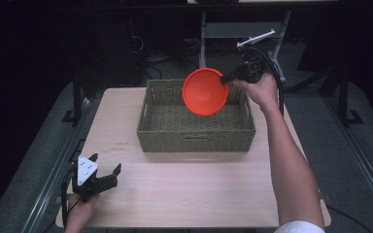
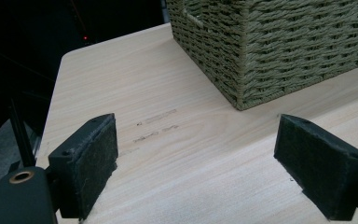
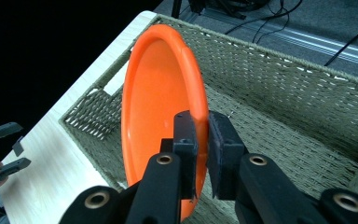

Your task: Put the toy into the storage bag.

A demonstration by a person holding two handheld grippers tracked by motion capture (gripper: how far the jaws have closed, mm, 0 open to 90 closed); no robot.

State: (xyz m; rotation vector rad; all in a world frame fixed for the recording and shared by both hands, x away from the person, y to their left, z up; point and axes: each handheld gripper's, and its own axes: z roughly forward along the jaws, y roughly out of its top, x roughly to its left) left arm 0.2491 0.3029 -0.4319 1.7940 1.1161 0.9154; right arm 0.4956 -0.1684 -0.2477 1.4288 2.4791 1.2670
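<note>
— What have you got in your right claw?

— My right gripper (image 1: 229, 77) is clamped on the rim of an orange bowl (image 1: 204, 91). In the right gripper view the two black pads sit one on each side of the rim, pressed tight against it (image 3: 200, 140). The bowl (image 3: 161, 107) hangs on edge, nearly upright, its hollow side turned toward the table's left edge.

— And where is that bowl, exactly?

— In the air over the woven basket (image 1: 194, 136), above the basket's far right part. It touches nothing but my pads, as far as I can tell. From the high view its bottom edge overlaps the basket's inside; whether it has dipped below the basket's rim I cannot tell.

— The basket itself?

— It stands on the wooden table (image 1: 184, 194), toward the far edge and about midway between the left and right edges. It is rectangular, olive-green weave, with a handle slot in the near wall. The right gripper view shows its woven floor (image 3: 284, 140) bare beneath the bowl.

— Your other claw?

— My left gripper (image 1: 108, 174) rests low at the table's near left corner, well apart from the basket, with my left hand (image 1: 80, 211) behind it at the table's edge. Its jaws stand wide apart and hold nothing; in the left gripper view bare wood (image 2: 191, 154) lies between the two pads (image 2: 91, 158), and the basket's near left corner (image 2: 242, 70) rises ahead.
</note>
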